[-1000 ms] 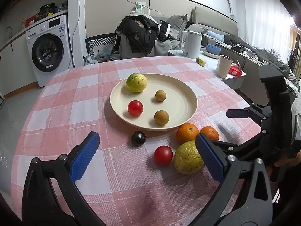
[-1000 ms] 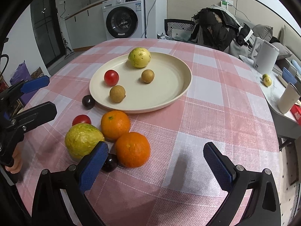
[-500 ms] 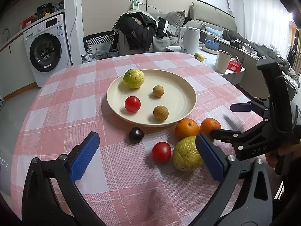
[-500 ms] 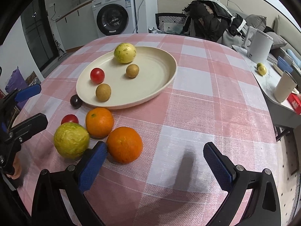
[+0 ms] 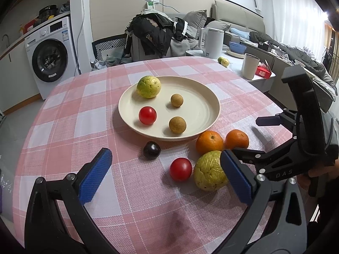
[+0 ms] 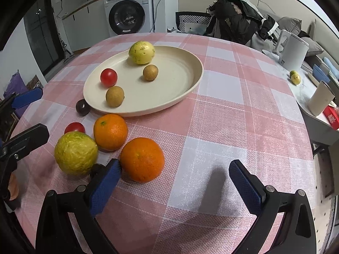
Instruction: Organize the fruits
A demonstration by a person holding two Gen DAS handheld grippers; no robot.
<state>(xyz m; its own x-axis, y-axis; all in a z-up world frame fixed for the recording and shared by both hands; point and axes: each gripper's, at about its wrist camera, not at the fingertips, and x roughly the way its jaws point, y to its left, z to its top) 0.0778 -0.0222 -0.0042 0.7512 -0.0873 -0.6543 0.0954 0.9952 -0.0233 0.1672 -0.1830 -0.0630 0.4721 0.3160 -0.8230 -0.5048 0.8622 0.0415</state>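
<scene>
A cream plate [image 5: 211,97] holds a yellow-green fruit [image 5: 148,86], a red tomato [image 5: 147,115] and two brown longans [image 5: 177,100]. On the cloth in front lie a dark plum [image 5: 151,150], a tomato [image 5: 180,169], a second yellow-green fruit [image 5: 208,173] and two oranges [image 5: 209,143]. My left gripper [image 5: 165,158] is open, low over the plum and tomato. My right gripper [image 6: 174,165] is open, its left finger beside the nearer orange [image 6: 142,158]. A small dark fruit [image 6: 97,166] is mostly hidden behind that finger.
The round table has a pink checked cloth [image 6: 233,105]. A side table at the right carries a white kettle [image 6: 293,53], a cup [image 6: 321,99] and two small fruits [image 6: 295,77]. A chair heaped with clothes [image 5: 154,33] and a washing machine [image 5: 50,57] stand behind.
Both grippers have drifted a little, so the fruits sit slightly further left in the right wrist view. Both stay open. No fruit has moved.
</scene>
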